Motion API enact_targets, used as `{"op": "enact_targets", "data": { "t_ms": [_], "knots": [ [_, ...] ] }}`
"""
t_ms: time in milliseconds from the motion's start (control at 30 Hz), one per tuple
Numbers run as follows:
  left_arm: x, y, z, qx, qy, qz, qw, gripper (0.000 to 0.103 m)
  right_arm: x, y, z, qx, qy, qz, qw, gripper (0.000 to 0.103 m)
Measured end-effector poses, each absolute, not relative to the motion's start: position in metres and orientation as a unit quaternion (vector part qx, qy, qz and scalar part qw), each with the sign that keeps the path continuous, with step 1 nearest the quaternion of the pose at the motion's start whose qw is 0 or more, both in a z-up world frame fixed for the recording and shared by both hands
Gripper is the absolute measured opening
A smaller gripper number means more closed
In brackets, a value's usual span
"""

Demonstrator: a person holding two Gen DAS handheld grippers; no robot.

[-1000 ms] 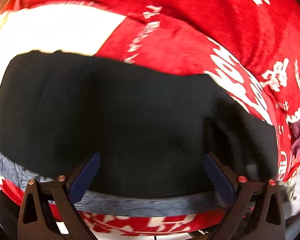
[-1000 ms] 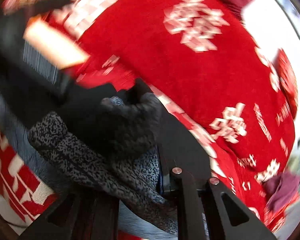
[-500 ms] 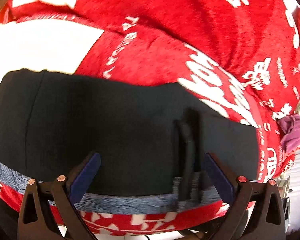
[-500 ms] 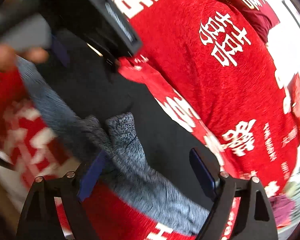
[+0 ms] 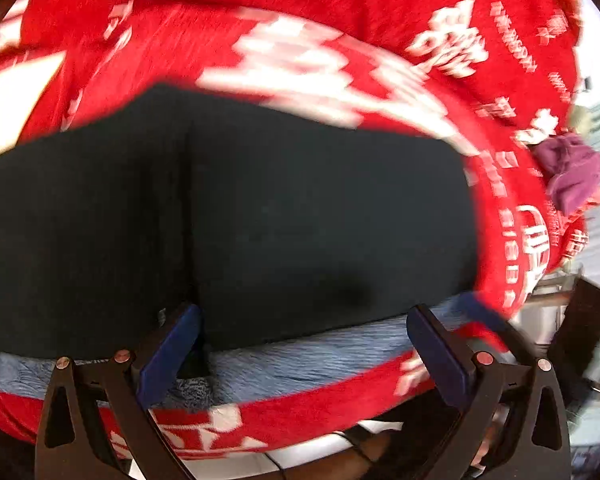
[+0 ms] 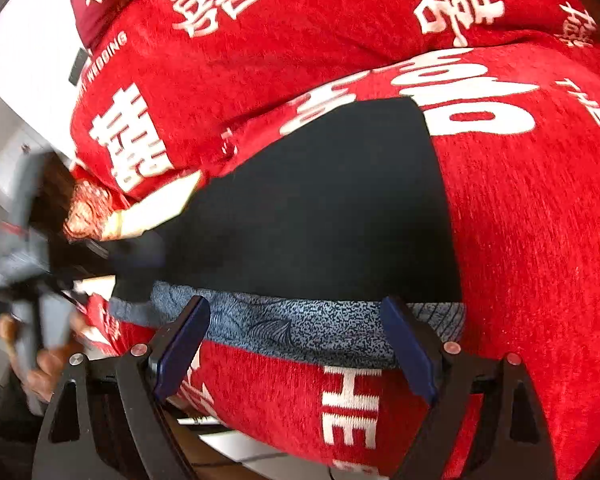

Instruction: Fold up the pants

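The black pants lie flat and folded on a red bedspread, with the grey speckled waistband along the near edge. A vertical crease runs down the pants in the left wrist view. My left gripper is open and empty, hovering just over the waistband. In the right wrist view the pants and waistband lie ahead of my right gripper, which is open and empty. The left gripper shows blurred at that view's left edge.
The red bedspread with white lettering covers the whole bed. A purple cloth lies at the bed's far right edge. The bed's near edge drops off just below both grippers. A white wall and furniture stand at left.
My right gripper has opened, let go of the waistband and drawn back; the pants now lie flat. My left gripper has shifted right along the waistband, staying open.
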State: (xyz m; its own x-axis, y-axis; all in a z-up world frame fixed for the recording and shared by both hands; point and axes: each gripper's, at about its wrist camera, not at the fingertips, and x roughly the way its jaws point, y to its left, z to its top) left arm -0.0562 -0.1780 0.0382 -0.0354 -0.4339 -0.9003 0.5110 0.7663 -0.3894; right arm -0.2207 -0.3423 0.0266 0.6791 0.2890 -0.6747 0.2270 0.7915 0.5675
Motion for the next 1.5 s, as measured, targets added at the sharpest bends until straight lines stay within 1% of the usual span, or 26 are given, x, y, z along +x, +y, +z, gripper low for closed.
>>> {"op": "enact_targets", "data": {
  "t_ms": [33,167,233,300,367,467,567,633,700,733,800,867,967,1067,1200,1333,1400,1500],
  "knots": [
    [-0.058,-0.177,0.042,0.030,0.620,-0.348,0.702,0.103,-0.222,-0.339,0.026,0.316,0.396,0.017,0.862,0.089],
    [-0.065,-0.181,0.045,0.052,0.618,-0.345,0.704,0.103,-0.218,-0.335,0.030,0.291,0.412,0.018,0.863,0.090],
    [-0.070,-0.185,0.044,0.072,0.612,-0.337,0.712,0.103,-0.216,-0.342,0.048,0.286,0.402,0.016,0.870,0.090],
    [-0.079,-0.195,0.043,0.104,0.601,-0.321,0.724,0.103,-0.212,-0.352,0.075,0.254,0.371,0.007,0.893,0.090],
    [-0.085,-0.198,0.041,0.130,0.591,-0.311,0.733,0.103,-0.189,-0.366,0.086,0.235,0.372,0.008,0.898,0.093],
    [-0.089,-0.197,0.040,0.142,0.585,-0.307,0.737,0.103,-0.150,-0.383,0.075,0.226,0.405,0.015,0.886,0.093],
    [-0.087,-0.196,0.040,0.134,0.588,-0.307,0.736,0.103,-0.113,-0.392,0.051,0.219,0.449,0.025,0.866,0.094],
    [-0.088,-0.196,0.039,0.138,0.585,-0.306,0.738,0.103,-0.100,-0.392,0.032,0.197,0.485,0.016,0.852,0.095],
    [-0.090,-0.197,0.039,0.145,0.581,-0.307,0.740,0.103,-0.095,-0.390,0.024,0.186,0.492,0.024,0.850,0.103],
    [-0.090,-0.196,0.039,0.145,0.581,-0.309,0.739,0.103,-0.094,-0.387,0.026,0.177,0.493,0.026,0.851,0.103],
    [-0.088,-0.193,0.040,0.132,0.585,-0.315,0.736,0.103,-0.100,-0.378,0.036,0.156,0.505,0.010,0.849,0.103],
    [-0.084,-0.189,0.041,0.112,0.590,-0.321,0.732,0.103,-0.125,-0.369,0.053,0.154,0.480,0.020,0.863,0.103],
    [-0.085,-0.192,0.040,0.114,0.589,-0.315,0.735,0.103,-0.171,-0.347,0.065,0.095,0.464,-0.014,0.881,0.103],
    [-0.093,-0.199,0.038,0.141,0.578,-0.304,0.744,0.103,-0.199,-0.331,0.058,0.030,0.468,-0.073,0.880,0.103],
    [-0.096,-0.200,0.038,0.155,0.572,-0.302,0.746,0.103,-0.195,-0.324,0.031,-0.019,0.514,-0.120,0.849,0.103],
    [-0.095,-0.189,0.048,0.146,0.568,-0.288,0.757,0.103,-0.191,-0.321,0.047,-0.033,0.506,-0.124,0.853,0.103],
    [-0.094,-0.185,0.051,0.149,0.562,-0.282,0.763,0.103,-0.193,-0.320,0.072,-0.033,0.480,-0.131,0.867,0.103],
    [-0.090,-0.181,0.048,0.152,0.564,-0.274,0.764,0.103,-0.192,-0.322,0.095,-0.005,0.442,-0.128,0.888,0.103]
  ]
}}
